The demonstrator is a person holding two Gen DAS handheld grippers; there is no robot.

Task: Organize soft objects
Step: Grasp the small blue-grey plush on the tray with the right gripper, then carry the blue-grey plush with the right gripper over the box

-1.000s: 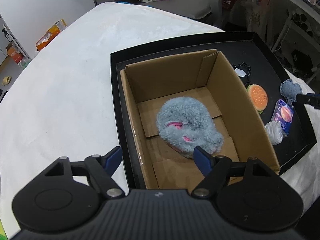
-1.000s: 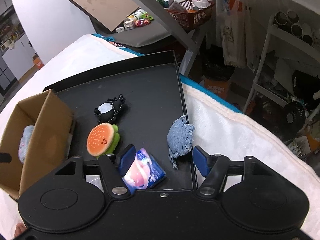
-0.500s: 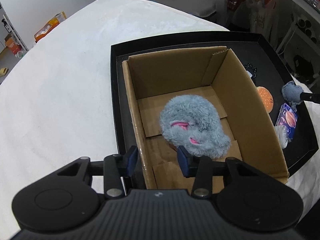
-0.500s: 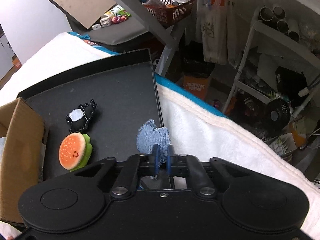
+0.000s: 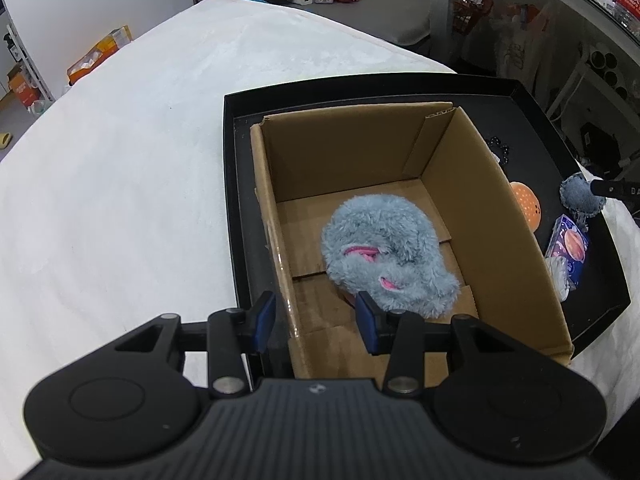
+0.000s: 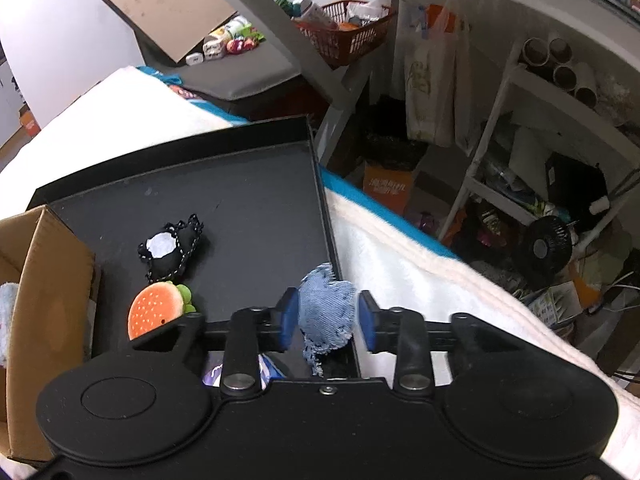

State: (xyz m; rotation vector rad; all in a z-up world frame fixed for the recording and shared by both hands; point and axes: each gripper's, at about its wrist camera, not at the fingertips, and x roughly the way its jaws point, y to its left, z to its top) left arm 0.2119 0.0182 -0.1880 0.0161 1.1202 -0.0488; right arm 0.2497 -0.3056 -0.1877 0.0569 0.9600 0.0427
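Denim toy (image 6: 326, 314) sits between the right gripper (image 6: 328, 322)'s opening jaws; re-clamp centrally before lifting it boxward. Left gripper (image 5: 316, 322) straddles box wall (image 5: 280, 264), unclamped.

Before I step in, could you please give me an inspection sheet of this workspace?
Surface: white blanket under a black tray.
Job's things: cardboard box on the tray holds a grey plush; burger plush, black-and-white plush and denim toy lie outside it.
Clutter: blue packet on the tray.
Grippers: left gripper open, astride the box's wall; right gripper opening, denim toy between its jaws.
Cables: nothing seen on the work surface.
Surroundings: crowded shelving, red basket, small fan.
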